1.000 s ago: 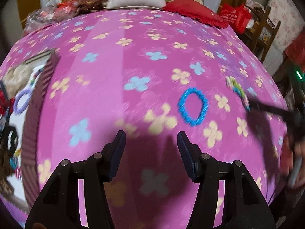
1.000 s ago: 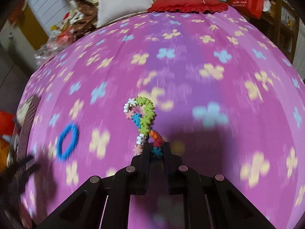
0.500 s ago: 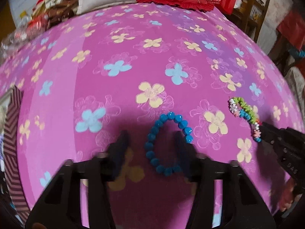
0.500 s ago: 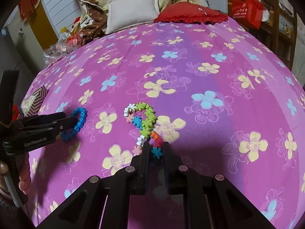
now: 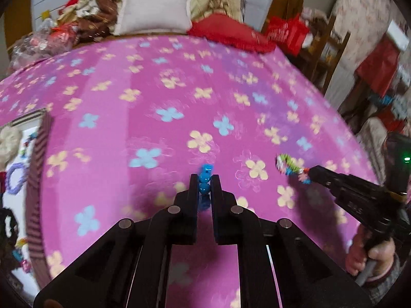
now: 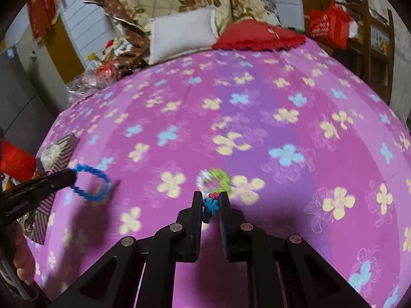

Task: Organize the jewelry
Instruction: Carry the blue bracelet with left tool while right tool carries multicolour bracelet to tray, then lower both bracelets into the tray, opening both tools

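Left claw point(image 5: 204, 183): jaws have just been closing and now pinch the blue bead bracelet point(image 5: 205, 179), 2 beads showing between the pads; in the right wrist view the bracelet point(image 6: 92, 184) hangs as an open loop from the claw tip, lifted off the bedspread point(image 5: 179, 97)

Right claw point(image 6: 210, 205): jaws narrow, clamped on the multicoloured flower bracelet point(image 6: 214, 179), a blue flower piece caught between the pads; the rest of the strand curls ahead of the tip, blurred, and appears raised clear of the cloth, though contact cannot be ruled out

Progress, as judged: both loose pieces are picked up; no other jewelry shows on the pink flowered bedspread. Neither bracelet is yet in the box. What is left appears to be carrying the 2 bracelets to the box and letting them go inside

Container: 1 striped box point(image 5: 38, 159), open, at the left edge of the bed, well apart from the right claw and nearer the left. Contents seen in the left wrist view: a purple bead ring point(image 5: 16, 177), a pale fluffy item point(image 5: 9, 141), dark and mixed-colour pieces lower down, too blurred to name. Compartments, if any, cannot be told

Hands: part of a hand point(image 5: 370, 259) grips the right claw's handle
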Demonstrator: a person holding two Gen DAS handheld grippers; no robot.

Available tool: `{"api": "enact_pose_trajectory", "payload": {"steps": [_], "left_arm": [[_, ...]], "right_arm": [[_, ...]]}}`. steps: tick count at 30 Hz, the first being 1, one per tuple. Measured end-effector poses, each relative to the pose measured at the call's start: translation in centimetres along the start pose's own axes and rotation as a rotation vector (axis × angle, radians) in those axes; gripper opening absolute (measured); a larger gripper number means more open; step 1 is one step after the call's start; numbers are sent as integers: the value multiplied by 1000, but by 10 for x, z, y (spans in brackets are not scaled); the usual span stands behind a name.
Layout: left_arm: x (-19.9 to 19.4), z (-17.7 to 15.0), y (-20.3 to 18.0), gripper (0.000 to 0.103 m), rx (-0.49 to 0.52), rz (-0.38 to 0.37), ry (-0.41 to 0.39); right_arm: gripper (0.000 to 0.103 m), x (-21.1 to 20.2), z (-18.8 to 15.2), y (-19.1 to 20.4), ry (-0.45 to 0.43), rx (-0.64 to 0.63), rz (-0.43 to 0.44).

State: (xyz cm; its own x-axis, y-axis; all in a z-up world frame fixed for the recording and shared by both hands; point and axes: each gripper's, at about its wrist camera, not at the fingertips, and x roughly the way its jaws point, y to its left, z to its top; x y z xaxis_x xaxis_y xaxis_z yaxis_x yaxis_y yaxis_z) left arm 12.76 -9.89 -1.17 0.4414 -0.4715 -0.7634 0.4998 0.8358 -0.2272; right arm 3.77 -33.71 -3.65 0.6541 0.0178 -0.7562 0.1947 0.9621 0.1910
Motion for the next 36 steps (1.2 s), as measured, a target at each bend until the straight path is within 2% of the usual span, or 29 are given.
{"api": "enact_pose_trajectory", "payload": {"steps": [6,10,16,19,26,29,31,36], "left_arm": [[-56,-11,42,7,-73,-8,-78],[-82,-20,73,7,-102,40,-128],[-104,-33,131,7,-178,97,-153],[-111,-37,166,7,-247,102,-166],[-114,-50,243,7,-423,52,-169],[-107,-51,265,7,-476,42,-150],[-99,-52,278,7,-512,8,-139],[-77,-51,301,7,-572,3,-100]], "right_arm": [[12,-26,6,49,-37,-85,16],[12,-39,7,91,-52,-159,38],[12,-46,9,163,-51,-274,81],[12,-44,12,209,-36,-332,122],[12,-25,20,305,5,-410,231],[12,-9,27,345,38,-415,283],[12,4,30,367,60,-422,301],[12,48,38,400,134,-408,300]]}}
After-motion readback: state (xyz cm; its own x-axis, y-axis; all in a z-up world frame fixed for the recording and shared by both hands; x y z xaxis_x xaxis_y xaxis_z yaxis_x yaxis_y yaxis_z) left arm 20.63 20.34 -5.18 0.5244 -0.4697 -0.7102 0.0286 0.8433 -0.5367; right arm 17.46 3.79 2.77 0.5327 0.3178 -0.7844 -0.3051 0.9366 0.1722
